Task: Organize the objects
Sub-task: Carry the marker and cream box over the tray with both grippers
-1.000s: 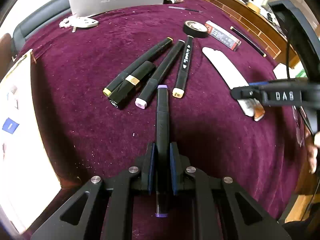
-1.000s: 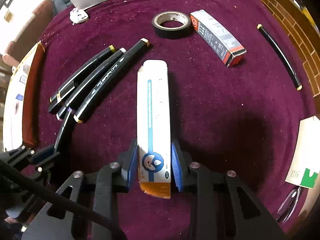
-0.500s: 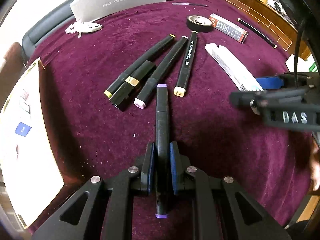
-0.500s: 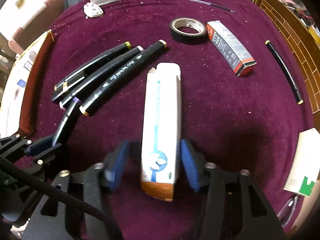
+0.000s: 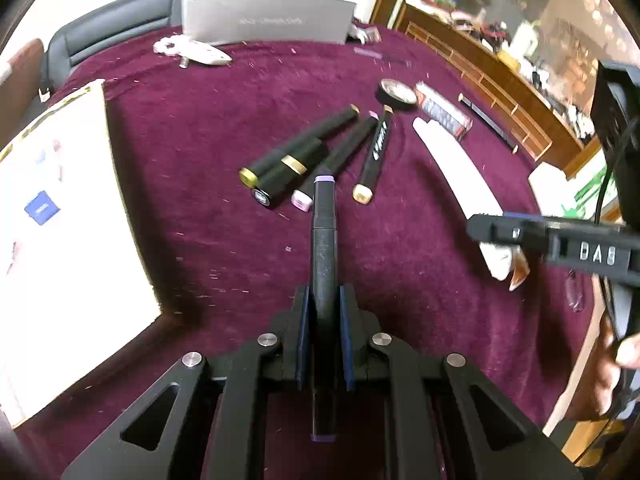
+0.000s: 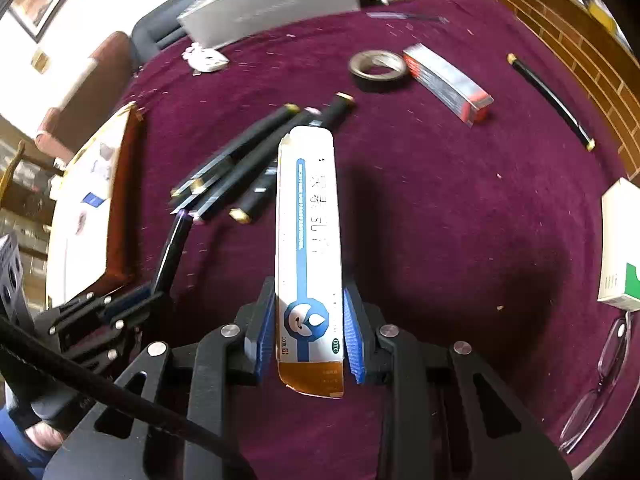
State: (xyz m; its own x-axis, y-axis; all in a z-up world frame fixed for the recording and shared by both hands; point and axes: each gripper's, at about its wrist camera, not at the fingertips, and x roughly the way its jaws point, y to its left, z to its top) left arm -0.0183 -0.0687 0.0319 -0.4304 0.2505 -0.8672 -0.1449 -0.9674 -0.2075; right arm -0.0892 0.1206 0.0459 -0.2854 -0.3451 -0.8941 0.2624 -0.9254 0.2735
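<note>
My left gripper point(image 5: 323, 336) is shut on a black marker with purple ends point(image 5: 323, 240) and holds it above the maroon cloth, pointing at a row of black markers point(image 5: 320, 152). My right gripper point(image 6: 309, 332) is shut on a long white and blue box point(image 6: 308, 236) and holds it lifted, tilted over the markers point(image 6: 240, 164). The box also shows in the left wrist view point(image 5: 456, 176). The left gripper and its marker show at the left of the right wrist view point(image 6: 132, 300).
A roll of black tape point(image 6: 378, 70), a red-ended carton point(image 6: 446, 82) and a thin black pen point(image 6: 550, 100) lie at the back right. A grey box point(image 5: 266, 20) stands at the back. A white book point(image 5: 52, 208) lies left. A green-white box point(image 6: 622, 244) and glasses point(image 6: 596, 392) lie right.
The right gripper opened half a second ago and has closed on the white and blue box again, lifting it. The left gripper rose with its marker.
</note>
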